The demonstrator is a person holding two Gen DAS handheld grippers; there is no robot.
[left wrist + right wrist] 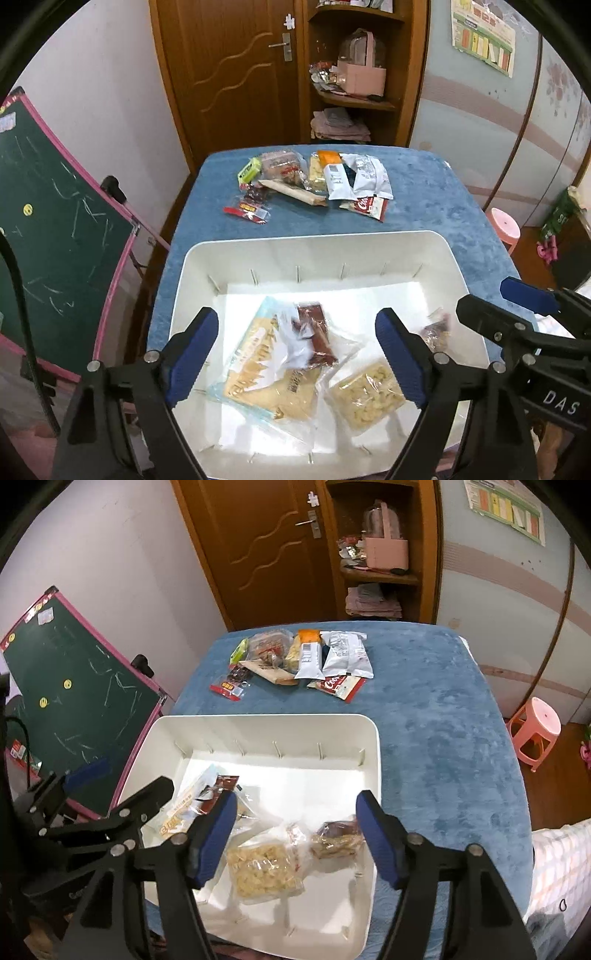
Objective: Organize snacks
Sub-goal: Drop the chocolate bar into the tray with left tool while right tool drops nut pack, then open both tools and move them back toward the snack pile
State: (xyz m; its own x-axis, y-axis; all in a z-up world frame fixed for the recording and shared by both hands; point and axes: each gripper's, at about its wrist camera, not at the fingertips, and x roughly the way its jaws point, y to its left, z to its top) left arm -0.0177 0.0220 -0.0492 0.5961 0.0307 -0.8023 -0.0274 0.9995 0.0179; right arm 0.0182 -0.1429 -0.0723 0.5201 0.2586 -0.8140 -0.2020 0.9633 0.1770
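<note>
Blue velvety tablecloth (443,720), white plastic bin (258,240) at its near end. Both grippers hover over the bin, jaws spread wide, holding nothing: left gripper (297,356), right gripper (297,834).

Remaining snack pile (314,181) lies on the cloth beyond the bin's far wall, straight ahead of both jaws, well apart from them. White wrapped bars (334,657) in it run long axis roughly toward the bin. Neither arm is clearly nearer; my guess is right for the white bars, left for the red-labelled packet (247,210).

In bin: big cracker bag (258,376) under a brown bar (317,336), yellow crisp packet (262,871), small dark nut packet (336,838) at the bin's right wall.
</note>
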